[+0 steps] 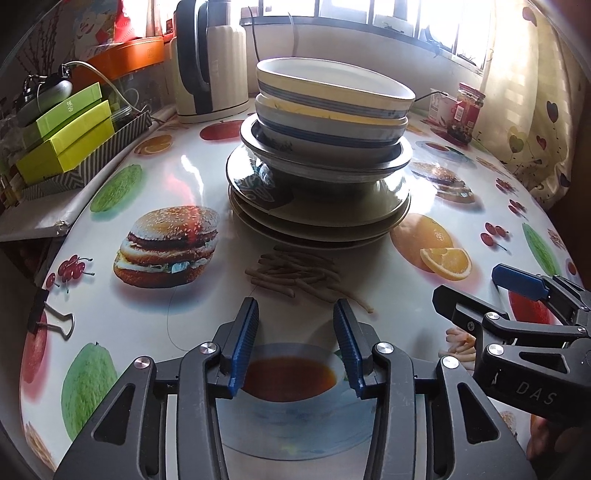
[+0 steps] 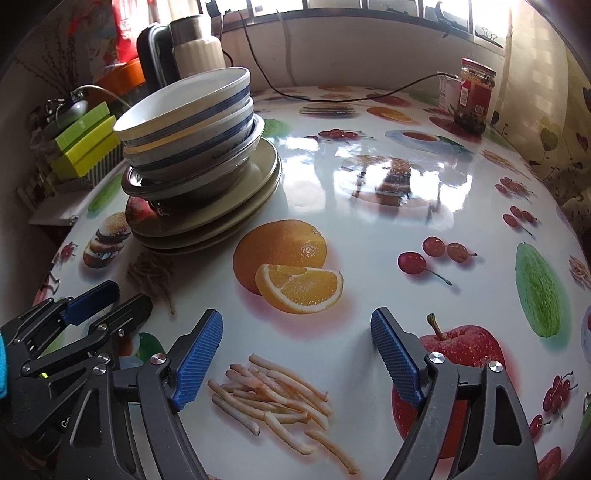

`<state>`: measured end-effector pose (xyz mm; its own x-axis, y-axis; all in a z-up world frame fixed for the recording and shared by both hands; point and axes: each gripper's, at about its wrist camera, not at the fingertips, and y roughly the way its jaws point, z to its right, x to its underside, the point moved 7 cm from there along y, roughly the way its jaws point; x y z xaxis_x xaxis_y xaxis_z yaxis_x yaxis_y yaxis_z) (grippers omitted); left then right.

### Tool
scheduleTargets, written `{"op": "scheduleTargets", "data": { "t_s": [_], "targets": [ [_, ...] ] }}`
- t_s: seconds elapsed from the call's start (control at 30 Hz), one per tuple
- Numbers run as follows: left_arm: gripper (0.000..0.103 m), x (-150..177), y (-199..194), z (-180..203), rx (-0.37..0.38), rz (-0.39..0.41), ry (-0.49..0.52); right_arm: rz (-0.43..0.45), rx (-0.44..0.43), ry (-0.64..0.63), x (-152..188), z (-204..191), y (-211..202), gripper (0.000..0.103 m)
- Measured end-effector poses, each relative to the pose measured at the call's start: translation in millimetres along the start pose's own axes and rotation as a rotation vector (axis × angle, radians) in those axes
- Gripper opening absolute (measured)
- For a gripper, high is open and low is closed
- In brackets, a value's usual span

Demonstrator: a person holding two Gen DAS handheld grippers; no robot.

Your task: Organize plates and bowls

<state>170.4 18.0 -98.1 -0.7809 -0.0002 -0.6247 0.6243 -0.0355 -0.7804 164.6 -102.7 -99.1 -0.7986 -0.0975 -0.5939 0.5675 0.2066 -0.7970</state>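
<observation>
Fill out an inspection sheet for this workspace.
Surface: glossy food-print tablecloth, glare near the middle.
Job's things: one stack; top bowl tilted on blue-striped bowls, steel bowl, plates beneath.
Clutter: sauce jar, kettle, green boxes, binder clip.
Grippers: left gripper and right gripper open, empty, short of the stack.
Cables: black cable behind the stack.
Surroundings: window, curtain.

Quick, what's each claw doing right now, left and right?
Left claw: open, holding nothing.
Right claw: open wide, holding nothing.
</observation>
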Motion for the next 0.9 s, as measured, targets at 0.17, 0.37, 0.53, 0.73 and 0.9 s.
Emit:
{"op": "scheduleTargets", "data": {
  "t_s": [0.17, 0.37, 0.53, 0.73, 0.9],
  "targets": [
    [0.049, -0.3, 0.8, 1.7, -0.013, -0.001, 0.006, 0.004, 0.012, -0.005, 0.1, 0.3, 0.8, 0.085],
    [0.049, -0.2, 0.8, 1.3, -0.015, 0.0, 0.006, 0.01, 0.014, -0.001, 0.6, 1.4, -0.2, 0.086],
    [0.05, -0.1, 1.0, -0.4, -0.021, 0.003, -0.002, 0.017, 0.026, -0.001, 0.3, 4.0, 0.3, 0.086],
    [0.052, 0.0, 1.1, -2.2, -0.029, 0.006, -0.01, 0.02, 0.03, -0.003, 0.5, 4.2, 0.4, 0.086],
    [0.053, -0.3, 1.4, -2.1, -0.033, 0.008, -0.014, 0.021, 0.031, -0.003, 0.6, 4.0, 0.4, 0.086]
  ]
}}
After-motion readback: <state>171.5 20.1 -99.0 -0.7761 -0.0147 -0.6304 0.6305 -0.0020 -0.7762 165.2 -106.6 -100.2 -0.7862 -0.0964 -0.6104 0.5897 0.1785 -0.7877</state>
